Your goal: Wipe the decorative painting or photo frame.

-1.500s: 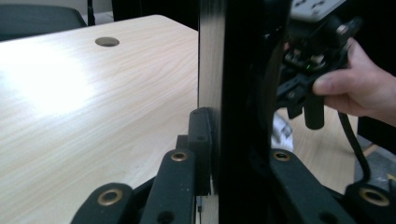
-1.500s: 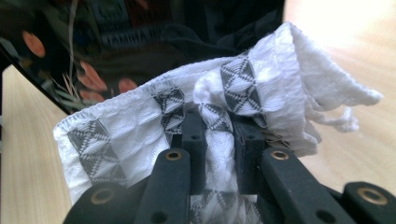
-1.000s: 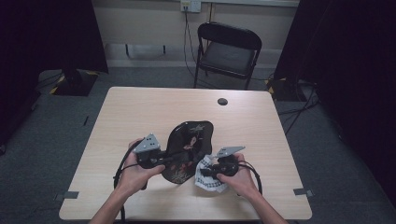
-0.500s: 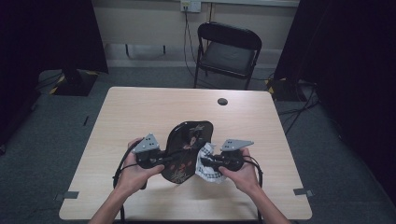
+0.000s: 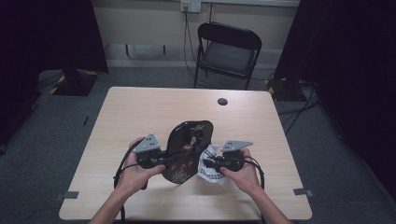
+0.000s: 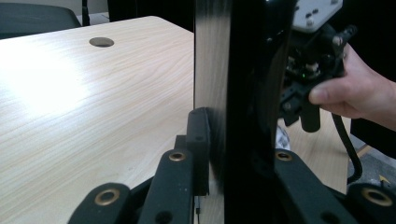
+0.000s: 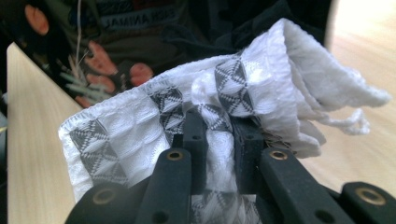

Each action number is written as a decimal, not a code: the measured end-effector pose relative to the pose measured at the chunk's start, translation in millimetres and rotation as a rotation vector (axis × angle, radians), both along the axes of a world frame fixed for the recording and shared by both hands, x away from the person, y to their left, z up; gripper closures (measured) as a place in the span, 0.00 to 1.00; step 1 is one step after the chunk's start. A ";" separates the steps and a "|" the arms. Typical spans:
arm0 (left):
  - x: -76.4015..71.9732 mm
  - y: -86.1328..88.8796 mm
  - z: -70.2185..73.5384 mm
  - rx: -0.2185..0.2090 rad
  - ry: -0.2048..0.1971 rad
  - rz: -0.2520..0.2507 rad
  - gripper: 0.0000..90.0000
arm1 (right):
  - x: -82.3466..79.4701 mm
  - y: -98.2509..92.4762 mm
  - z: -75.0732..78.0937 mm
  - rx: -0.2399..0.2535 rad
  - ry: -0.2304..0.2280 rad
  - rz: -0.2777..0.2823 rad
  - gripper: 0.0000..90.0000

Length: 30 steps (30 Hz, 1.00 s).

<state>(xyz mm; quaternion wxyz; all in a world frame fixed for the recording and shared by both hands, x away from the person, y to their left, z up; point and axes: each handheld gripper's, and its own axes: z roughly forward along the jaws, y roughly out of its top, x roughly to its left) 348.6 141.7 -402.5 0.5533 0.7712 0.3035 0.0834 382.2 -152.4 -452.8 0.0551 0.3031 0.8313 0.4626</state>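
The tray [image 5: 189,144] is glossy black, painted with pinkish-red flowers and pale leaf strokes. The cloth [image 7: 140,130] is white waffle weave, dotted with grey squares of triangle patterns. The table [image 5: 140,112] is pale wood grain. Both grippers are black, each topped by a grey plate. The chair [image 5: 226,51] is black.

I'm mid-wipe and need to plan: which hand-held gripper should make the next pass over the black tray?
Right. The right hand-held gripper is shut on the white patterned cloth, right beside the black tray. The left hand-held gripper is clamped on the tray's edge, holding it tilted up, so it should probably just steady it.
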 end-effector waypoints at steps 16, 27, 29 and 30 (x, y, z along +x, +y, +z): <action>-1.0 -1.3 0.3 0.011 -0.011 -0.023 0.90 | -11.9 0.2 51.1 0.110 -0.133 0.015 0.88; -1.1 -1.3 0.2 0.009 -0.008 -0.026 0.89 | -13.1 7.0 33.6 0.056 -0.078 0.052 0.88; -1.2 -1.3 0.3 0.010 -0.008 -0.025 0.89 | -18.0 20.8 20.1 0.015 -0.035 0.114 0.88; -1.1 -0.8 0.2 0.009 -0.010 -0.024 0.90 | -19.2 24.6 16.7 0.006 -0.026 0.127 0.88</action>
